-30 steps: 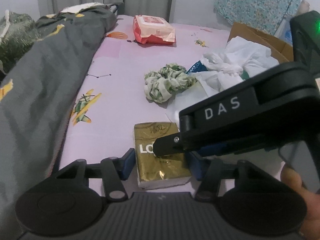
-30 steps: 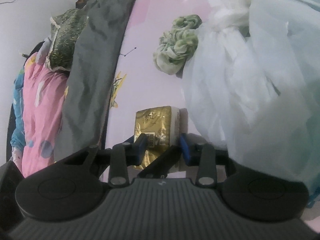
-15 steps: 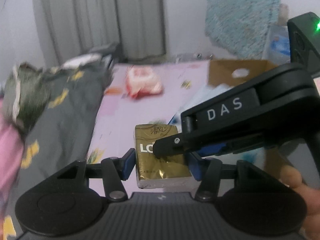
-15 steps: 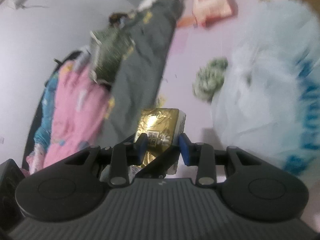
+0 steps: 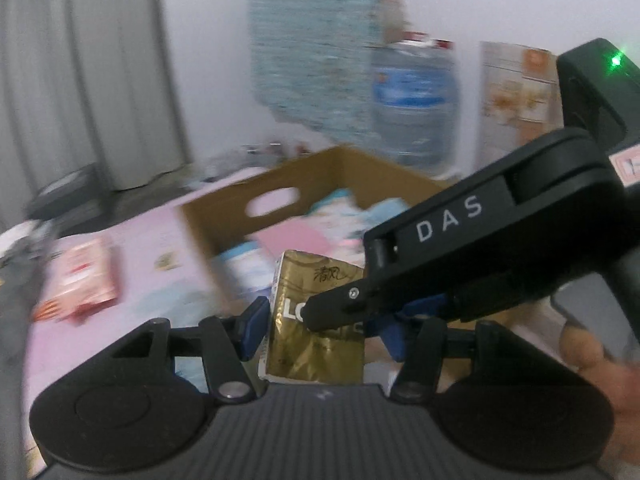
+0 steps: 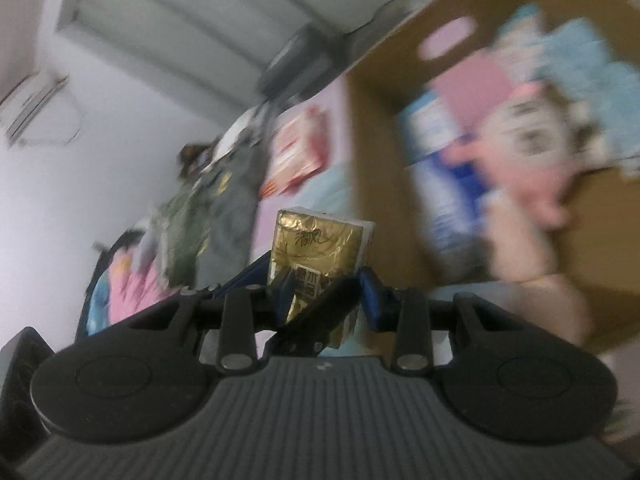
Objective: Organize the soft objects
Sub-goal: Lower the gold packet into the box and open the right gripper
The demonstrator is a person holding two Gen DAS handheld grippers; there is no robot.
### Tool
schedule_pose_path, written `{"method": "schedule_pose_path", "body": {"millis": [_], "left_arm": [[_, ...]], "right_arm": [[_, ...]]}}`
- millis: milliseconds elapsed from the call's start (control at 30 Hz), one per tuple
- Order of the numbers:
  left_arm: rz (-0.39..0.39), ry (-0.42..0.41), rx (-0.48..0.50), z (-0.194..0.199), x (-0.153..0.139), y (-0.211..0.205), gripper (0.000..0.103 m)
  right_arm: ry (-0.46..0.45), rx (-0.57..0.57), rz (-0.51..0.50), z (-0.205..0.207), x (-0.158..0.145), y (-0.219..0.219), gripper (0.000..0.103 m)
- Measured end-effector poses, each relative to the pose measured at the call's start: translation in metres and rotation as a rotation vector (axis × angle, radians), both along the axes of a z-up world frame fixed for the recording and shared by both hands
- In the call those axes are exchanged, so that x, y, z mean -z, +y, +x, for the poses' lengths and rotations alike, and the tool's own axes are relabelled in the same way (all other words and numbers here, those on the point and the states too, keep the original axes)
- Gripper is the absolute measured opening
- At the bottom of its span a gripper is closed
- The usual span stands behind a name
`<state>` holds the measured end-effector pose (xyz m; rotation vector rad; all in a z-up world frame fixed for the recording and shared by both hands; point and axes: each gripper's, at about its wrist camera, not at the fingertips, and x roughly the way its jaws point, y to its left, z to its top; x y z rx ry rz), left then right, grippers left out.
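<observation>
Pink bedsheet [image 5: 136, 248] carries an open cardboard box [image 5: 224, 216] of soft packs. Both grippers, left [image 5: 320, 320] and right [image 6: 324, 292], clamp one crinkly gold-foil tissue pack [image 5: 316, 344] just before it.

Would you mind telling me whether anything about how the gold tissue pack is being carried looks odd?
Yes: both tools grip the same gold tissue pack at once. The left hand-held gripper brackets its sides while the right hand-held gripper pinches it from another angle. It hangs in the air before the cardboard box. Nothing looks spilled or damaged.
</observation>
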<state>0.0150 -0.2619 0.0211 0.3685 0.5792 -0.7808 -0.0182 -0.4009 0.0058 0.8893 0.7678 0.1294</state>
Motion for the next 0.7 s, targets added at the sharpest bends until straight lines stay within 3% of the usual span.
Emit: {"method": "schedule_pose_path", "body": {"millis": [167,300,467,700], "left_arm": [[-0.019,0.084,0.109,0.009,0.017,-0.048,0.059],[-0.002,0.146,0.128,0.015,0.034,-0.067,0.064],[0.001,0.179,0.109,0.024,0.045,-0.059,0.065],[-0.008,0.176,0.058,0.029,0.038,-0.033,0.065]], "right_arm": [[0.060,0.101,-0.033,-0.027,0.005,-0.060,0.034],[0.105,0.151,-0.078,-0.036,0.012,-0.096,0.035],[0.165,0.174,-0.175,-0.032,0.027,-0.112,0.035],[0.173,0.165,-0.160,-0.024,0.040,-0.111,0.035]]}}
